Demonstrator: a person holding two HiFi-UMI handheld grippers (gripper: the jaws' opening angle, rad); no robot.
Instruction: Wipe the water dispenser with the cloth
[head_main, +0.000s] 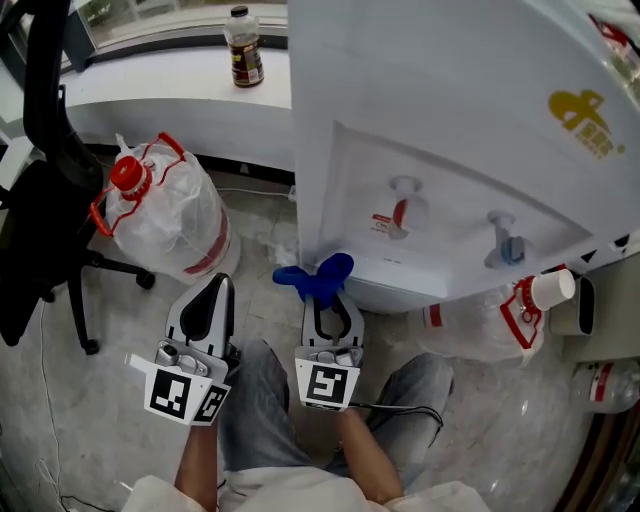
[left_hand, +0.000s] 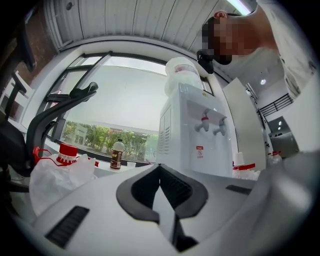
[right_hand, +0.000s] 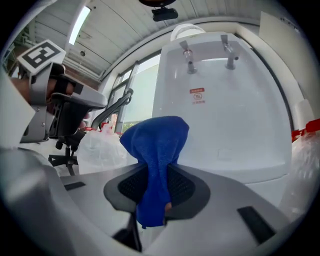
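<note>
My right gripper (head_main: 330, 312) has its jaws clamped on the cloth's (head_main: 318, 276) bunched middle, just below the water dispenser (head_main: 440, 130). It looks soft, light and floppy. My left gripper (head_main: 213, 300) has its jaws together, empty.

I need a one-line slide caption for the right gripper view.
Right gripper shut on a blue cloth, facing the white water dispenser.

Water dispenser (head_main: 440, 130) close ahead

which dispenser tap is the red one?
The tap by the red sticker; its handle is red. The other tap, nearer the paper cup, is grey-blue.
</note>
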